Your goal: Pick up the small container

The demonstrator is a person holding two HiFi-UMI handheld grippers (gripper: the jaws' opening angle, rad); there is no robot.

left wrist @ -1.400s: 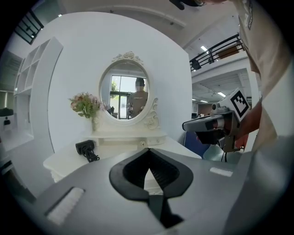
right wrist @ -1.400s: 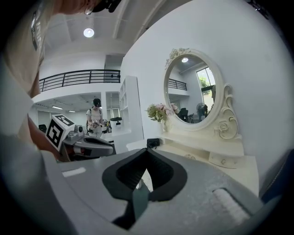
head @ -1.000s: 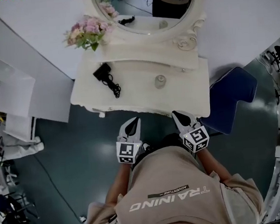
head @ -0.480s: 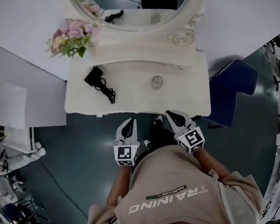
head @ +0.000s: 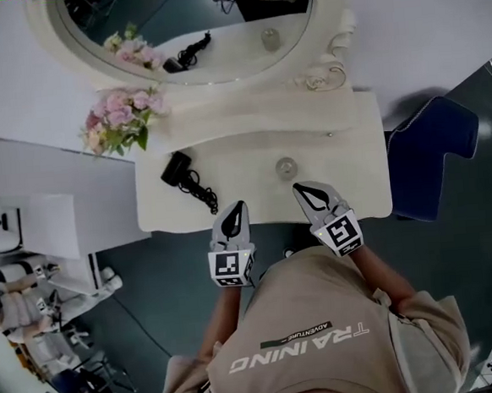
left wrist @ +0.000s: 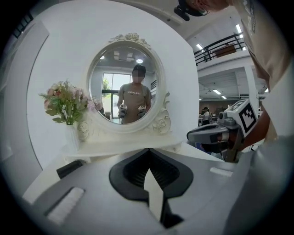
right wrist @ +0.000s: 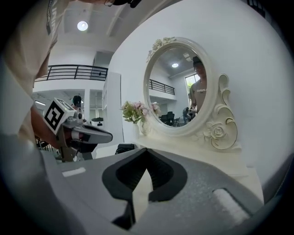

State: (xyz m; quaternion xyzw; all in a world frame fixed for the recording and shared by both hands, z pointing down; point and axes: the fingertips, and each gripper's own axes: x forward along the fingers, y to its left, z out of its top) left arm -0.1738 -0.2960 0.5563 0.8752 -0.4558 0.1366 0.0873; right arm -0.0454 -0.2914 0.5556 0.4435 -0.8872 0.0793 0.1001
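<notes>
Staged hall corner, vanity table [head: 243, 162], oval mirror [head: 198, 17], mezzanine railing [right wrist: 76, 72]

hair dryer [head: 176, 168] on vanity [head: 252, 161] | flowers [head: 121, 116] left | mirror [head: 186, 31] behind

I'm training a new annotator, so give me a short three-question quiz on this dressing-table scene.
1. True or false: the right gripper holds the small clear glass container.
2. In the head view, what lies on the white dressing table left of the container? A) black corded hair dryer B) red comb C) blue cup
3. Fill in: the left gripper's jaws are ____.
Key: 1 false, it stands free on the table; 2 A; 3 shut.
</notes>
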